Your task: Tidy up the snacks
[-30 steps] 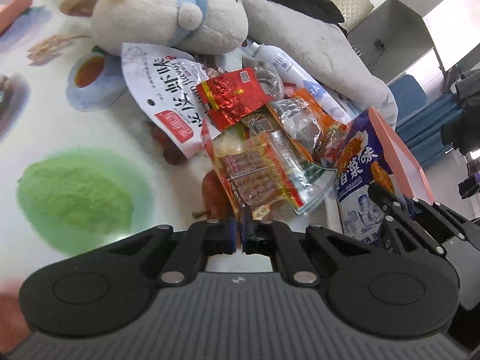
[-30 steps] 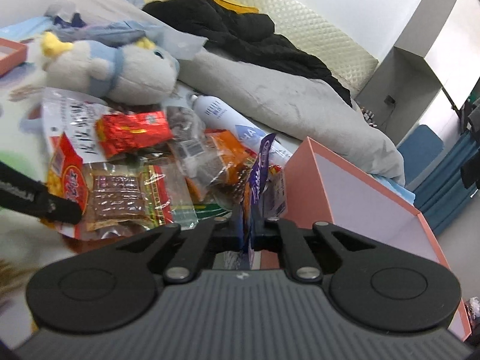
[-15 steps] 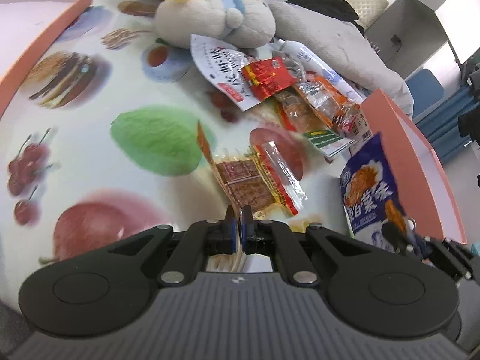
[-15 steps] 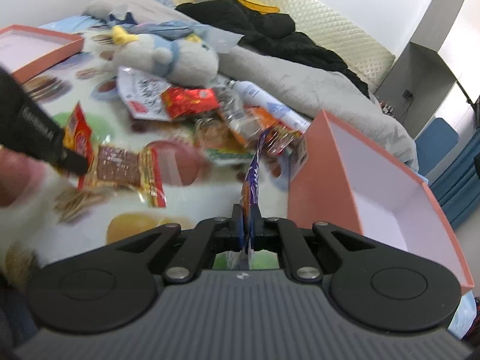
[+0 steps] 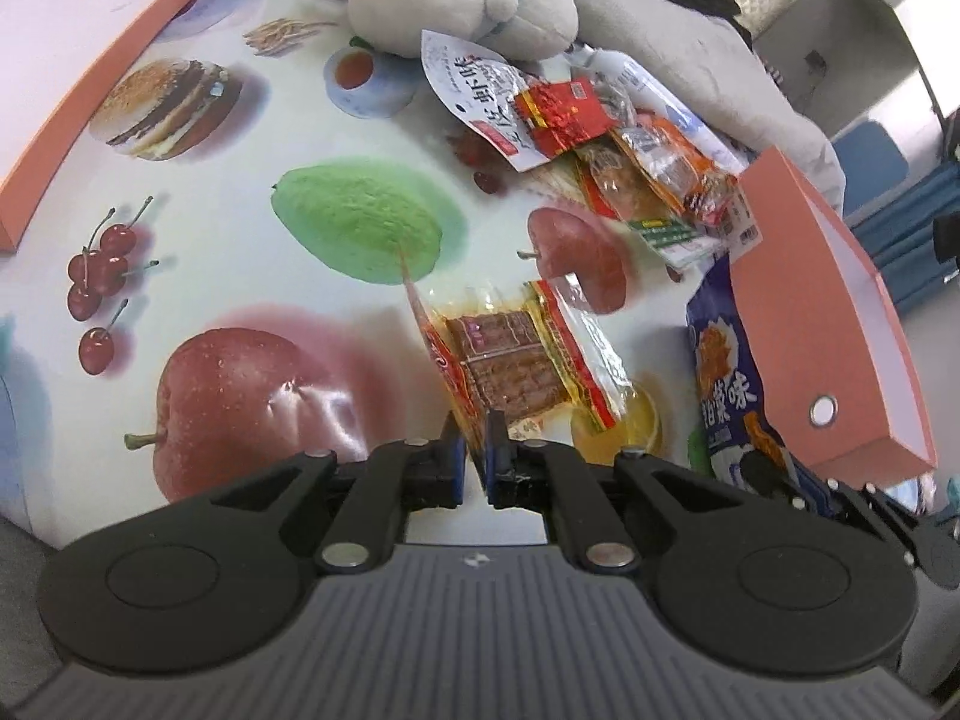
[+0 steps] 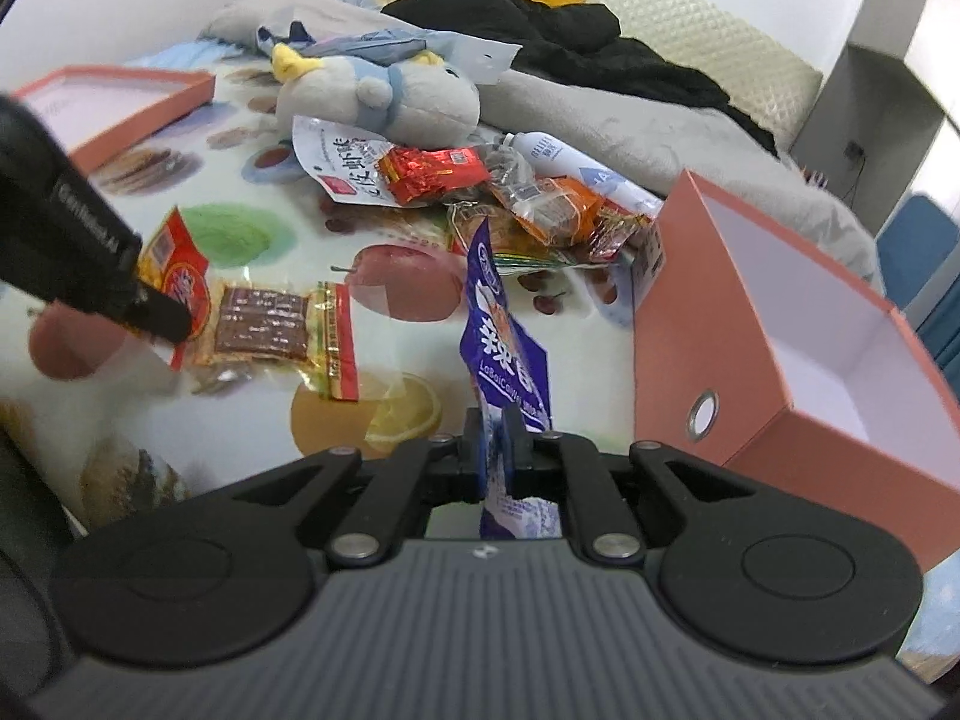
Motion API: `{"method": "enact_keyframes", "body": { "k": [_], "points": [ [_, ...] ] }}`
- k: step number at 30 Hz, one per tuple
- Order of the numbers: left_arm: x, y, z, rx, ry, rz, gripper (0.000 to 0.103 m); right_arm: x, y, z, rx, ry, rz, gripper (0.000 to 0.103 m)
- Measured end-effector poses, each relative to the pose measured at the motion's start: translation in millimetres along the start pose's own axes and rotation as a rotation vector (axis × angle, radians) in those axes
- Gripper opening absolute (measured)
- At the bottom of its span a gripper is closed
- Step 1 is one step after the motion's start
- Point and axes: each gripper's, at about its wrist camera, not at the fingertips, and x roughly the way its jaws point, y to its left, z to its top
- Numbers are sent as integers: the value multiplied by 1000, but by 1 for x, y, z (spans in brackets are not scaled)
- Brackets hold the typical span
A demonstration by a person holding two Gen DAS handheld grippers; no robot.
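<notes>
— Purple packet (image 6: 507, 354) pinched edge-on in your right gripper (image 6: 493, 439), hanging clear so it can drop into the salmon box (image 6: 750, 324) just to its right.

— And your left?

— Left gripper (image 5: 474, 456) is clamped on the clear meat-strip pack (image 5: 516, 366) by one corner, lifted off the printed surface (image 5: 240, 192); the snack pile (image 5: 624, 144) lies well ahead.
</notes>
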Motion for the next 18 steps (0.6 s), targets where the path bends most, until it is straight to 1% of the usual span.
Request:
{"method": "enact_keyframes", "body": {
  "k": [1, 2, 3, 4, 5, 6, 7, 9, 11, 12, 13, 16, 18],
  "points": [
    [-1, -1, -1, 14, 8, 12, 20, -1, -2, -1, 15, -2, 14, 15],
    [-3, -2, -1, 25, 12, 21, 34, -1, -5, -2, 35, -2, 36, 20],
    [-5, -3, -2, 34, 14, 35, 42, -2, -8, -4, 66, -5, 63, 31],
    [-8, -2, -3, 42, 13, 47, 57, -2, -10, -5, 90, -9, 82, 43],
    [-11, -2, -4, 51, 10, 54, 66, -3, -13, -6, 114, -17, 100, 50],
    [-14, -2, -4, 64, 10, 60, 69, -3, -15, -8, 136, -27, 119, 62],
    [-17, -2, -5, 84, 11, 66, 73, -2, -16, -11, 156, -29, 144, 68],
    [-20, -3, -5, 131, 13, 82, 78, 1, -20, -13, 199, -20, 183, 72],
    [-23, -5, -3, 172, 18, 107, 81, 4, -24, -15, 225, -15, 189, 77],
    [-23, -8, 0, 207, 20, 107, 82, 6, -25, -15, 226, -14, 193, 83],
    [-24, -11, 1, 240, 22, 109, 84, 7, -26, -15, 220, -19, 200, 85],
    [-25, -24, 10, 359, 16, 118, 87, 12, -31, -15, 198, -20, 194, 85],
    [-23, -35, 14, 454, 20, 109, 88, 17, -33, -15, 175, -6, 219, 85]
  ]
}}
